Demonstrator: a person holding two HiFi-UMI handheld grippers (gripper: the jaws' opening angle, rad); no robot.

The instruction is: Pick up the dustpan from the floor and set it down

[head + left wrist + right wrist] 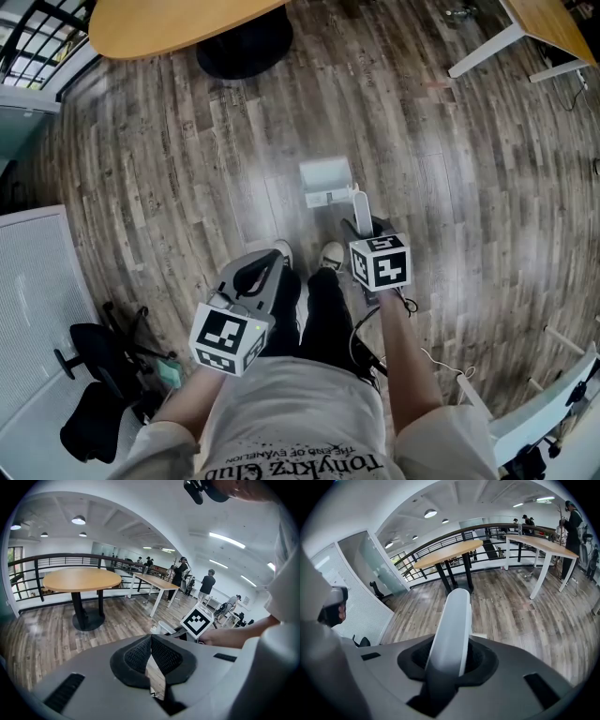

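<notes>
The pale grey plastic dustpan (326, 180) sits with its pan flat on the grey-brown wood plank floor (187, 159), just ahead of the person's pale-toed shoes (331, 255). Its long handle slopes back and up toward the right shoe. That slope puts the grip where a standing person can reach it without bending far.

The right tongs (367, 230) hang above and just ahead of the right shoe, tilted steeply down along the handle. In the right gripper view the handle (452, 620) runs up between the right tongs (452, 654). The jaws are spread a little, with dark gaps on both sides, so they stand around the handle and do not pinch it. Since the pan already rests on the floor, the set-down looks done and the grip loosened to free the handle.

The left tongs (267, 262) hover over the left shoe, well clear of the handle. In the left gripper view the left tongs (151, 641) are pressed together at the tips with nothing in them, apparently parked because the job needs one hand.
</notes>
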